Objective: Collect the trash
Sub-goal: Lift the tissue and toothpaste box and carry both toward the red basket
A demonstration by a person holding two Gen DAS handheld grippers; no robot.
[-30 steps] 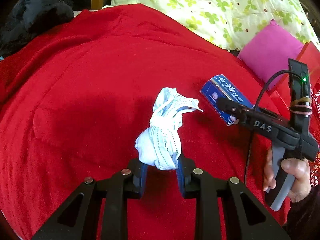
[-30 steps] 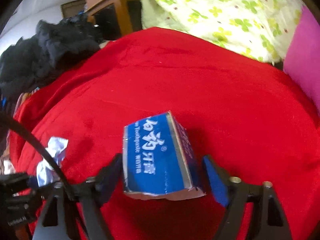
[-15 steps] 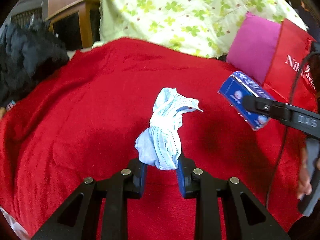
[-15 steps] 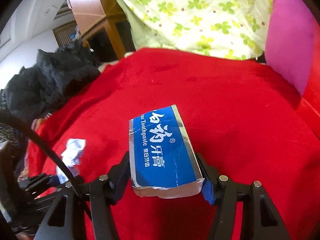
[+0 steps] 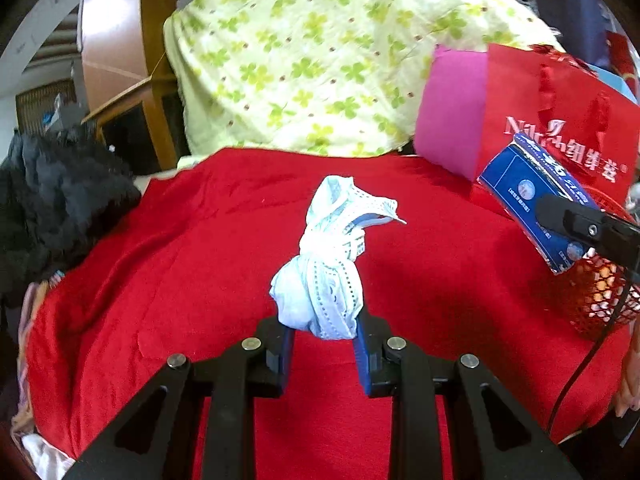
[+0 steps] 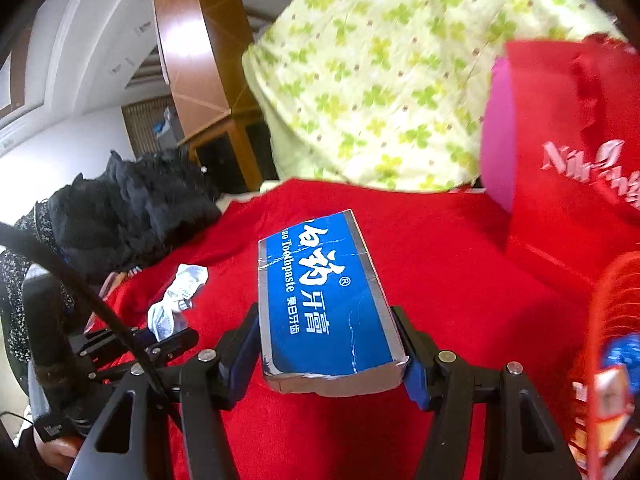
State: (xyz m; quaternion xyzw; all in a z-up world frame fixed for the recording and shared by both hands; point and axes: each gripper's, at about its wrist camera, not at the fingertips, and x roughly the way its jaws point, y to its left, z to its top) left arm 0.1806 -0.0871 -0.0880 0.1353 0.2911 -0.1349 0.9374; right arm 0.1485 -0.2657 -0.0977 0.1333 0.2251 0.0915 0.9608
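My left gripper is shut on a crumpled pale blue face mask and holds it above the red blanket. My right gripper is shut on a blue toothpaste box and holds it in the air. In the left wrist view the box hangs at the right, just above a red mesh basket. In the right wrist view the basket's rim is at the right edge, and the mask in the left gripper shows at lower left.
A red paper bag with white lettering stands behind the basket, next to a pink cushion. A green floral quilt lies at the back. Black clothing is piled at the left.
Both grippers have risen and tilted up with their loads. The toothpaste box has moved right, from over the blanket to above the red mesh basket beside the red bag.
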